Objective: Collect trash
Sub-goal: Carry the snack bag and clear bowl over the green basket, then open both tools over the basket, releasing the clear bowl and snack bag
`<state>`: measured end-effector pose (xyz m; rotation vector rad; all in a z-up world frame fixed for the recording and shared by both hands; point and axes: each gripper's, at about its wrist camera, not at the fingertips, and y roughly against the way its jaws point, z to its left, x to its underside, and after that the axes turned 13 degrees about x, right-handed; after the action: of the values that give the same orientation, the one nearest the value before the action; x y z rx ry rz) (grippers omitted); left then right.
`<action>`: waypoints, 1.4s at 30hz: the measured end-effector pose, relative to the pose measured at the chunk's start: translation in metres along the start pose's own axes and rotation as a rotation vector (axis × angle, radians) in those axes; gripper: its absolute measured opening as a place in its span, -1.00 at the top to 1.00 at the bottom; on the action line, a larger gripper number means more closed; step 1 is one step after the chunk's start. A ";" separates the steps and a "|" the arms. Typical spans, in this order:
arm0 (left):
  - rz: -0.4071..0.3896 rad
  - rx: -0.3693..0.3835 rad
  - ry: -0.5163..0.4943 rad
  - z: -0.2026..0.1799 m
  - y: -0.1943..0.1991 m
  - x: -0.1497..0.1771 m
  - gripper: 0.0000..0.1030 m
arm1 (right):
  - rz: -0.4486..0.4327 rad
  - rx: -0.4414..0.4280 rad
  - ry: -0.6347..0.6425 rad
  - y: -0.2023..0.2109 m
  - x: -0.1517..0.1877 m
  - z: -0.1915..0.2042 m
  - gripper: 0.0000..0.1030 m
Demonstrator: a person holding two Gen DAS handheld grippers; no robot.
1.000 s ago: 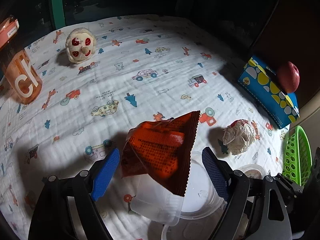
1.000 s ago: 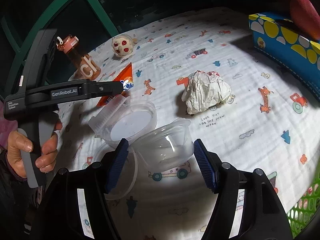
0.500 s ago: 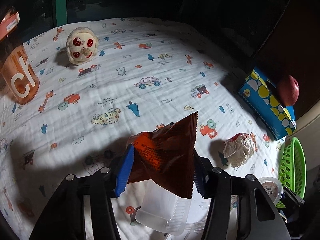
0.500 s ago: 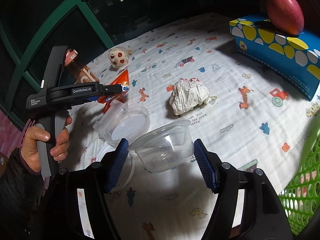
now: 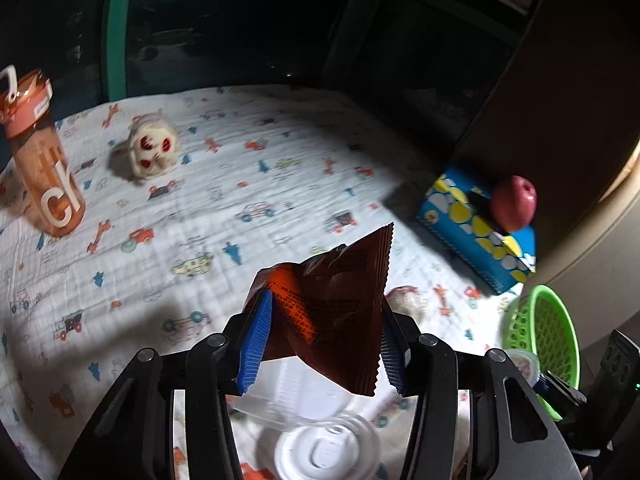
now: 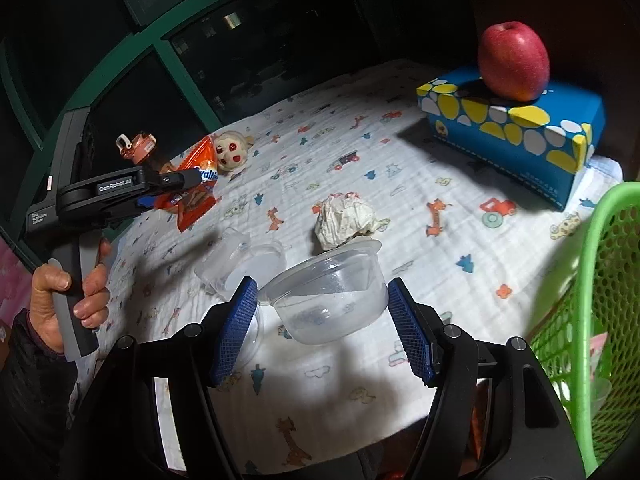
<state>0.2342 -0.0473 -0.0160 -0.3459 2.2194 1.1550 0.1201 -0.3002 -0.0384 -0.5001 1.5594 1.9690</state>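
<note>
Printed cloth [image 6: 420, 168]: left gripper [image 5: 322, 342] clamps orange wrapper [image 5: 332, 312] clear of cloth; right gripper [image 6: 324, 328] apparently squeezes clear bowl [image 6: 332, 296].

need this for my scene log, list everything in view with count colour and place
snack wrapper: 1, orange, in left gripper
plastic cup: 1, clear, in right gripper
cup lid: 1, white, near edge
crumpled paper: 1, white, mid cloth
basket: 1, green, right edge
tissue box: 1, blue and yellow, far right
apple: 1, red, on box
bottle: 1, orange, far left
plush toy: 1, cream, far left
tablecloth: 1, white, printed
left gripper: 1, black, blue pads
right gripper: 1, same
hand: 1, on left handle
</note>
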 end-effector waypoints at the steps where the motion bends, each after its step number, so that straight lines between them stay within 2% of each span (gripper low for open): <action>1: -0.002 0.014 -0.008 -0.008 0.001 0.001 0.07 | -0.006 0.009 -0.004 0.004 0.001 -0.004 -0.30; 11: 0.026 0.149 -0.116 -0.101 -0.013 0.011 0.07 | -0.055 0.131 -0.084 0.048 0.011 -0.067 -0.30; 27: 0.152 0.301 -0.263 -0.236 -0.073 0.038 0.07 | -0.092 0.301 -0.217 0.105 0.038 -0.164 -0.30; 37: 0.229 0.360 -0.301 -0.282 -0.103 0.059 0.07 | -0.094 0.376 -0.282 0.122 0.054 -0.204 -0.32; 42: 0.264 0.374 -0.318 -0.295 -0.115 0.071 0.07 | -0.098 0.391 -0.312 0.129 0.059 -0.216 -0.43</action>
<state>0.1185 -0.3502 -0.0063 0.2744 2.1724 0.8249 -0.0206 -0.5171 -0.0315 -0.1006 1.6248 1.5282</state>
